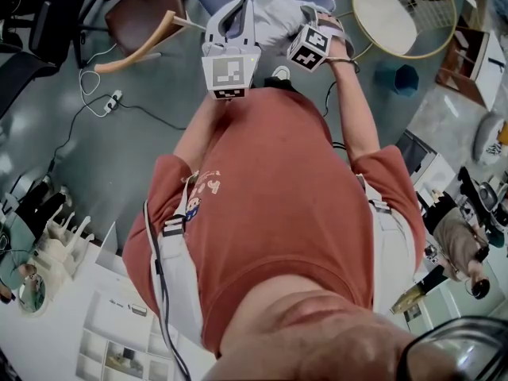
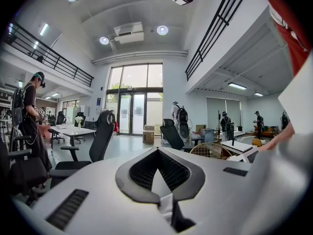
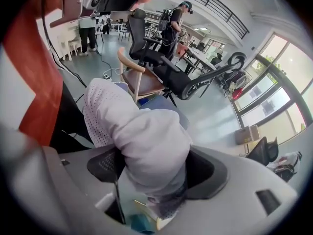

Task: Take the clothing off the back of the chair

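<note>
In the head view both grippers are raised in front of my red shirt. My right gripper (image 1: pixel 308 18) is shut on a pale lilac perforated garment (image 1: pixel 278 13); in the right gripper view the cloth (image 3: pixel 146 141) bulges out between the jaws of the gripper (image 3: pixel 152 182) and hangs toward my body. Beyond it stand a wooden chair (image 3: pixel 141 77) with a brown seat and a blue seat (image 3: pixel 164 104). The wooden chair (image 1: pixel 143 18) is at the upper left of the head view. My left gripper (image 1: pixel 236 10) is beside the garment; its jaws (image 2: pixel 157 155) are shut, aimed across the room.
A round wire-rimmed stool (image 1: pixel 403 8) stands at the upper right. A power strip and cables (image 1: pixel 111 100) lie on the grey floor to the left, near black office chairs (image 1: pixel 36 22). A white desk (image 1: pixel 95 316) is at the lower left. Another person (image 1: pixel 460 240) stands at the right.
</note>
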Tool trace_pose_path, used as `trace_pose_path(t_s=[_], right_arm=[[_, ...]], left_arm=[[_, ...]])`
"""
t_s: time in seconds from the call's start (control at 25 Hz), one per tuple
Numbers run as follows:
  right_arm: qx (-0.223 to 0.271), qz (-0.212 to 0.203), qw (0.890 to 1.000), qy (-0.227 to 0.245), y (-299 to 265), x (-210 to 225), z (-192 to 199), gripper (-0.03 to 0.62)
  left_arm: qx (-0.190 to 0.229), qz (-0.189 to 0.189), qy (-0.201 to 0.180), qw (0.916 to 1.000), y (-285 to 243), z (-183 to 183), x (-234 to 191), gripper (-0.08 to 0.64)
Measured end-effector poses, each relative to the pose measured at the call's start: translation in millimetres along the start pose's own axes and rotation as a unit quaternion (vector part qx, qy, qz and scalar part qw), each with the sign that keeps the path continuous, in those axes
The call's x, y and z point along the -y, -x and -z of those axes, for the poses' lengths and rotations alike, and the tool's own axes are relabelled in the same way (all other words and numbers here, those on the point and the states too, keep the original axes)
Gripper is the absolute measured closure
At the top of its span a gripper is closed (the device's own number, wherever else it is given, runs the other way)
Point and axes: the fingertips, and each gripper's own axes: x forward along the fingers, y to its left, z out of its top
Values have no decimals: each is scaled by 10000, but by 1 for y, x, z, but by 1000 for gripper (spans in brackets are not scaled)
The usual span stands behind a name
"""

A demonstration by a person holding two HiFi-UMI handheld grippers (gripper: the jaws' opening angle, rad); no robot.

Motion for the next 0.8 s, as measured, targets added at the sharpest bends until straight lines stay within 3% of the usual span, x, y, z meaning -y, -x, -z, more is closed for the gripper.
trace_pose_path(t_s=[0.32,0.8], right_arm=[[60,290,9990,331,7,-3,-4,320],[287,557,9968,494,39,-5,-8,403]], left_arm=[[-29,59,-4,10000,3,2,2,546],[13,90,-61,9999,3,-7,3,546]])
